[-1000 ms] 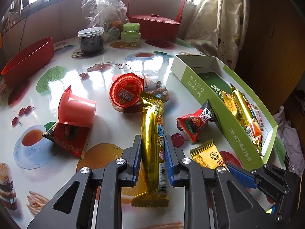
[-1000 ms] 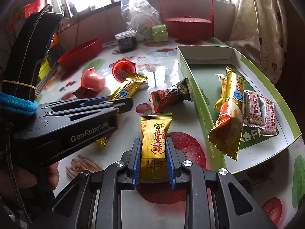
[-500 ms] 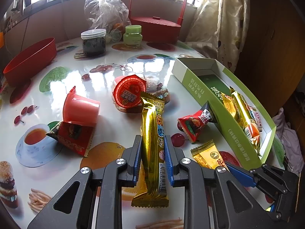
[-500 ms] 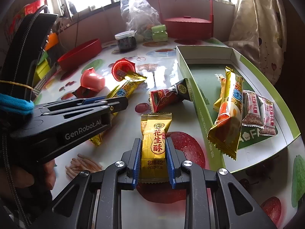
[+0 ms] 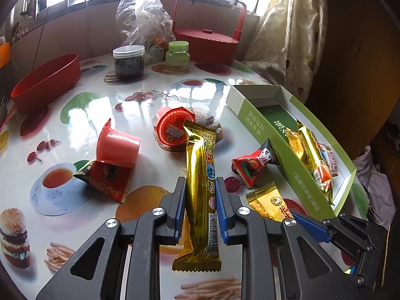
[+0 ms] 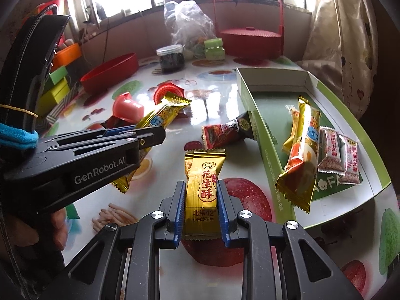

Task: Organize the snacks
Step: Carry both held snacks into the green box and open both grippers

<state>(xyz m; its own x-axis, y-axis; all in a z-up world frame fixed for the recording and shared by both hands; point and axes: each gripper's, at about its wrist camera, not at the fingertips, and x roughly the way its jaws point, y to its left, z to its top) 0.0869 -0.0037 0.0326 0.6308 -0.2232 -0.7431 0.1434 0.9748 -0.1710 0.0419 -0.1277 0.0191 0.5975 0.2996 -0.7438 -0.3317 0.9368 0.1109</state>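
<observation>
My left gripper [image 5: 200, 185] is shut on a long gold snack bar [image 5: 198, 155], gripped at its lower half. The bar's far end overlaps a red jelly cup [image 5: 172, 130]. My right gripper [image 6: 202, 187] is shut on a small gold peanut candy packet [image 6: 203, 175] over the table. In the right wrist view the left gripper [image 6: 150, 135] reaches in from the left with the gold bar [image 6: 165, 112]. The green and white box [image 6: 252, 105] at the right holds gold bars [image 6: 302, 150] and two white packets [image 6: 340, 157]. A red packet [image 6: 225, 132] lies against its wall.
A pink jelly cup [image 5: 117, 145] lies tipped beside a flat red packet [image 5: 105, 177]. At the back of the table stand a red bowl [image 5: 47, 82], a dark jar [image 5: 128, 62], a green jar [image 5: 178, 55], a plastic bag [image 5: 145, 17] and a red basket [image 5: 207, 40]. A curtain [image 5: 295, 30] hangs at the right.
The left gripper has drifted slightly to the left with the gold bar in the right wrist view. The right gripper and its candy packet have kept still.
</observation>
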